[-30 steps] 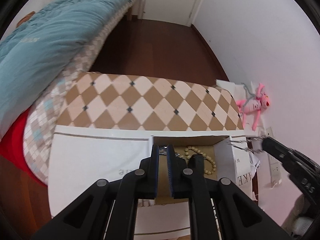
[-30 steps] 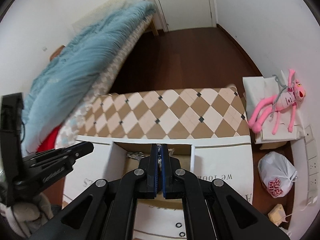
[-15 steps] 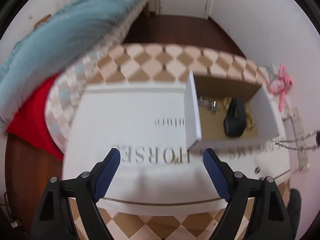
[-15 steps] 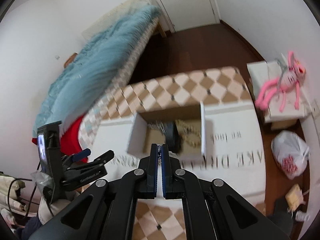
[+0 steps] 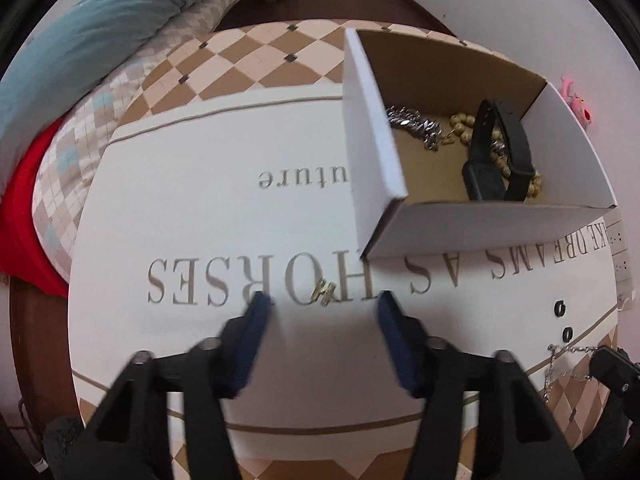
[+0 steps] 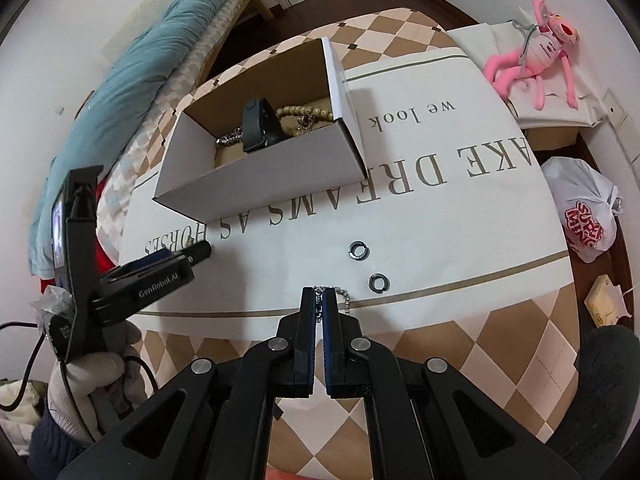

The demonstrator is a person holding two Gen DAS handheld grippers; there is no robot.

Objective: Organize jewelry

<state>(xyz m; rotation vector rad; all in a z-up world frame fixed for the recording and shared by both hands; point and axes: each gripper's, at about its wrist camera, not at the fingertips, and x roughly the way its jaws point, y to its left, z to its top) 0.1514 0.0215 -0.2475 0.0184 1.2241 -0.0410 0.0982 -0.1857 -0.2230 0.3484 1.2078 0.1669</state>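
Gold earrings are lying just ahead of our left claw, between its half-parted, closing, empty jaws; our right claw, further right, is pinching a silver chain.

Left gripper jaws closing around gold earring.

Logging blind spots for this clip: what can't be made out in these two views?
- Box floor: near wall hides it, right wrist view.
- Gold trinket: too small, left wrist view.
- Chain in right gripper: mostly behind its fingers.
- Left gripper: motion-blurred; jaws have been closing.
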